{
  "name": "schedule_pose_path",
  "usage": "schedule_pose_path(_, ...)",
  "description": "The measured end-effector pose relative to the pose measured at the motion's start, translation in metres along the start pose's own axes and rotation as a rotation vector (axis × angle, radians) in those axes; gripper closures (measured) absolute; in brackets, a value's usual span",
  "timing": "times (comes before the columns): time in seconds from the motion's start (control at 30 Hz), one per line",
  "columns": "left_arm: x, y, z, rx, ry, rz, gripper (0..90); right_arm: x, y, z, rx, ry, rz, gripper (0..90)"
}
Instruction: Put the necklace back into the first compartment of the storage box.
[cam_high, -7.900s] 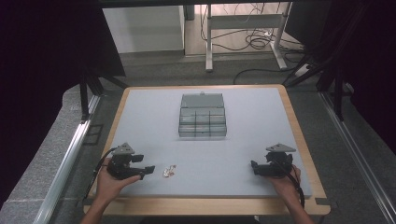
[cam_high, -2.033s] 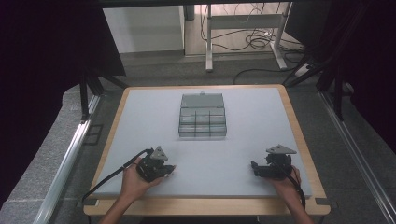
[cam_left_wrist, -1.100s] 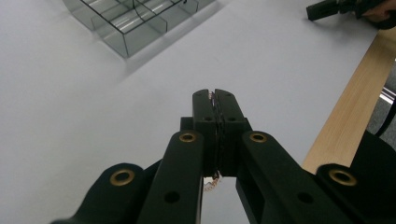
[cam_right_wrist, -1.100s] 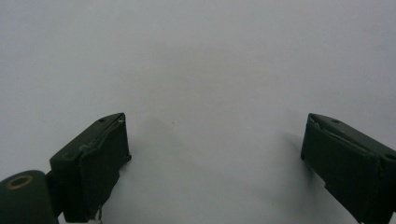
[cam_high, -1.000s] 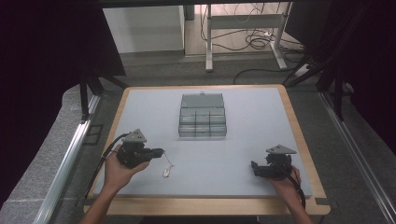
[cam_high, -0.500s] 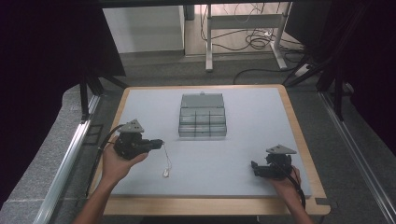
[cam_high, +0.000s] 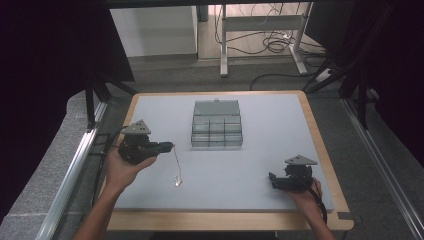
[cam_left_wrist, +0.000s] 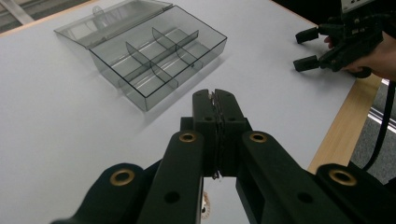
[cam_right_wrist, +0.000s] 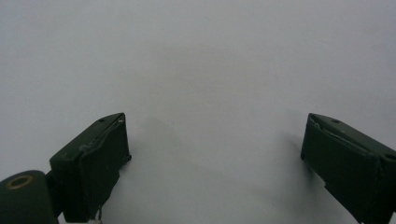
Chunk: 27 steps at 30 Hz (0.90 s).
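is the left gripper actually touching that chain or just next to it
Touching. In the left gripper view the left gripper has its jaws shut on the thin chain; the high view shows it hanging from the jaw tips.

The thin chain (cam_high: 176, 167) is too small to identify; its end hides between jaws.

A fixed high camera looks forward and down across the whole table (cam_high: 150, 107), from the person's side. The left gripper (cam_left_wrist: 215, 100) camera rides low and close, facing along its jaws toward the clear compartment box (cam_left_wrist: 154, 56) (seen mid-table from above) and the right gripper (cam_left_wrist: 327, 44) beyond. The right gripper camera stares closely at bare tabletop between its jaws.
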<state>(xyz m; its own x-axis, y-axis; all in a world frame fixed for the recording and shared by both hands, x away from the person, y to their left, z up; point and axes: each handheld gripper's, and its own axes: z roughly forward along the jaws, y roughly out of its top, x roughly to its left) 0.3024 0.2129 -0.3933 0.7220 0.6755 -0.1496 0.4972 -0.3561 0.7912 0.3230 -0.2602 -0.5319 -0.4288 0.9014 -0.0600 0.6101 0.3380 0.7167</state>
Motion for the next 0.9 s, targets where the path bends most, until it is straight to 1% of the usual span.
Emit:
schedule_pose_path(0.4, 0.003, 0.019, -0.012, -0.027, 0.006, 0.003, 89.6, 0.0, 0.0, 0.0, 0.002, 0.001, 0.0, 7.3)
schedule_pose_path(0.6, 0.004, 0.028, -0.015, -0.038, 0.006, 0.0, 89.6, 0.0, 0.0, 0.0, 0.002, 0.002, 0.001, 7.2)
schedule_pose_path(0.9, 0.004, 0.038, -0.018, -0.048, 0.014, 0.008, 89.6, 0.0, 0.0, 0.0, 0.001, 0.001, 0.001, 7.2)
